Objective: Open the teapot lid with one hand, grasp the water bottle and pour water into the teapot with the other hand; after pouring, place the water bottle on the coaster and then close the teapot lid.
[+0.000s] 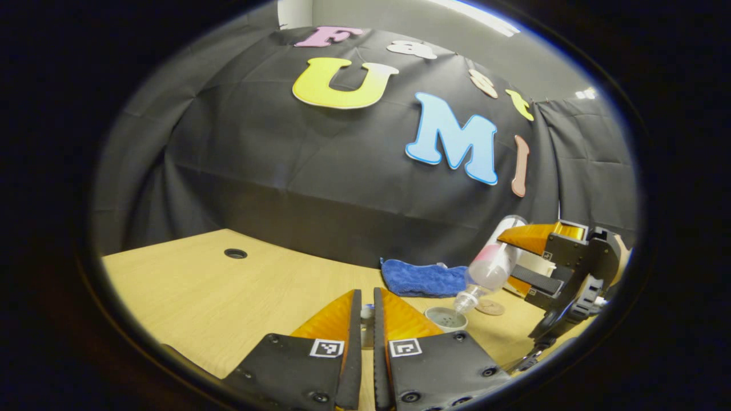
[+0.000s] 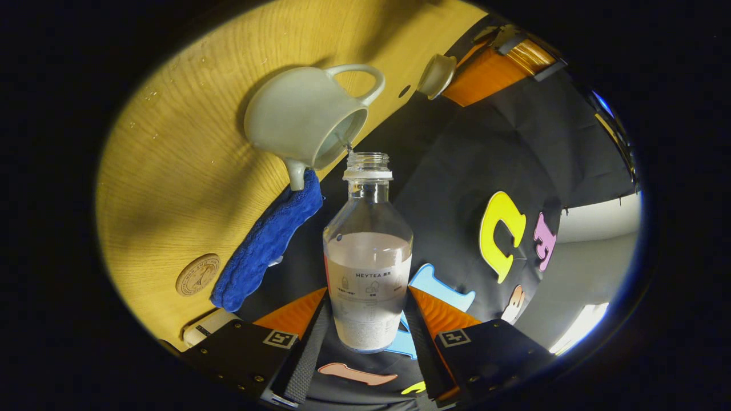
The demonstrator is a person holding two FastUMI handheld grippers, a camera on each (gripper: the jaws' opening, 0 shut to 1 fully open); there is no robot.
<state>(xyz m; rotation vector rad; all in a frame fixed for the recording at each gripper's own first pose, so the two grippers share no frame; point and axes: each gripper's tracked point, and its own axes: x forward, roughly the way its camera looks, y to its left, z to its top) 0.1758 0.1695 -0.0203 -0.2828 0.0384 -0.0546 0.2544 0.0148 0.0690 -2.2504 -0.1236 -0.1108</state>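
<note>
The water bottle stands at frame centre in the right gripper view, clamped in the right gripper — mouth tipped at the open teapot, upper left. Upper right, the left gripper pinches the lid. Blue cloth and coaster lie lower left on the table.

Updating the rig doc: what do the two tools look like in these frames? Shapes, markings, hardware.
Left tool: two wedge-shaped fingers with ribbed inner strips, each mounted on a black plate that carries a square black-and-white marker tag and visible screws. Right tool: same build, with tagged black plates and ribbed strips. In the left gripper view its body is a black frame.
</note>
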